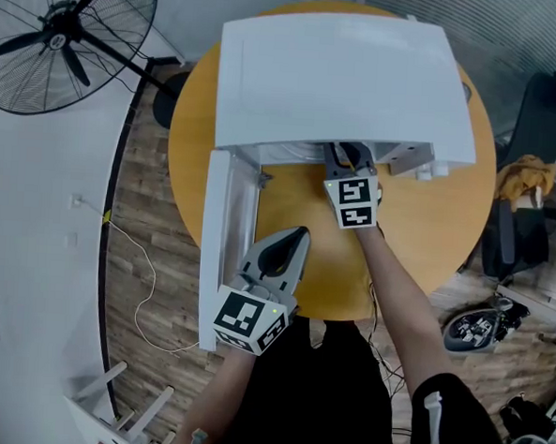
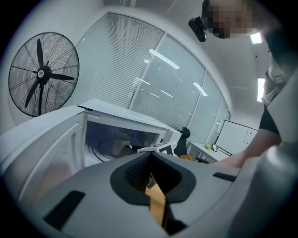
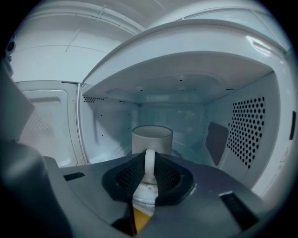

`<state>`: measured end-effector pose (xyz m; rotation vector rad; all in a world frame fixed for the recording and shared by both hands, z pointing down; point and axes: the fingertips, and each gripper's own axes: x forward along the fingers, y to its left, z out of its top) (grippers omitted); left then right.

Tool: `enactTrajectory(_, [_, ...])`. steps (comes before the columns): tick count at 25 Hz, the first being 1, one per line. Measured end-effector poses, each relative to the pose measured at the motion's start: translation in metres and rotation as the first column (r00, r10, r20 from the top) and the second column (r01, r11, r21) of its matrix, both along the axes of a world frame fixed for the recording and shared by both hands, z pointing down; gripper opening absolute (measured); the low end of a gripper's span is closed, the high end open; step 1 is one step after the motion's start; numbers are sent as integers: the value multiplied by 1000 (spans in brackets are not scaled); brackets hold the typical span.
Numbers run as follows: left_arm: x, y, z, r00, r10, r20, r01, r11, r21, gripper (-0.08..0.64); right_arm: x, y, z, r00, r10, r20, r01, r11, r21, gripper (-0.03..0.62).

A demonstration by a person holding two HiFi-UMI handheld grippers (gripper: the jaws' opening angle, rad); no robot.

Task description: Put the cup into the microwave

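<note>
Head view: a white microwave (image 1: 343, 75) is seen on a round orange table (image 1: 418, 244), its door (image 1: 222, 250) swung open to the left. The right gripper (image 1: 349, 160) is reached into the cavity mouth, only its rear and marker cube being visible under the top edge of the oven. The left gripper (image 1: 296, 234) is held apart, in front of the open door and over the table near its front edge. Right gripper view: a pale cup (image 3: 152, 139) is recorded upright on the cavity floor, well inside the microwave, with its handle (image 3: 149, 163) turned toward the camera. The handle is bracketed by the two jaws, and the pads are seen against both of its sides with no gap made out. Left gripper view: the jaws are drawn together with nothing between them; only a thin strip of table is seen through the slit. A standing fan (image 1: 55, 34) is noted at the far left.
</note>
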<state>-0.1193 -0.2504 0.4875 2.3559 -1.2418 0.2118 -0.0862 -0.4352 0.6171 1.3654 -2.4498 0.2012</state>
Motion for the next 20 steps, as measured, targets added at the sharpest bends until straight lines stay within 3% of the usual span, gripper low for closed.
enactTrajectory(12, [-3, 2, 3, 1000, -8, -1, 8, 1000, -8, -5, -11, -16, 0, 999, -17, -30, 17, 1000, 1, 83])
enactTrajectory(20, [-7, 1, -1, 1000, -18, 4, 18, 1000, -1, -5, -13, -17, 0, 1000, -25, -4, 25, 1000, -18, 109])
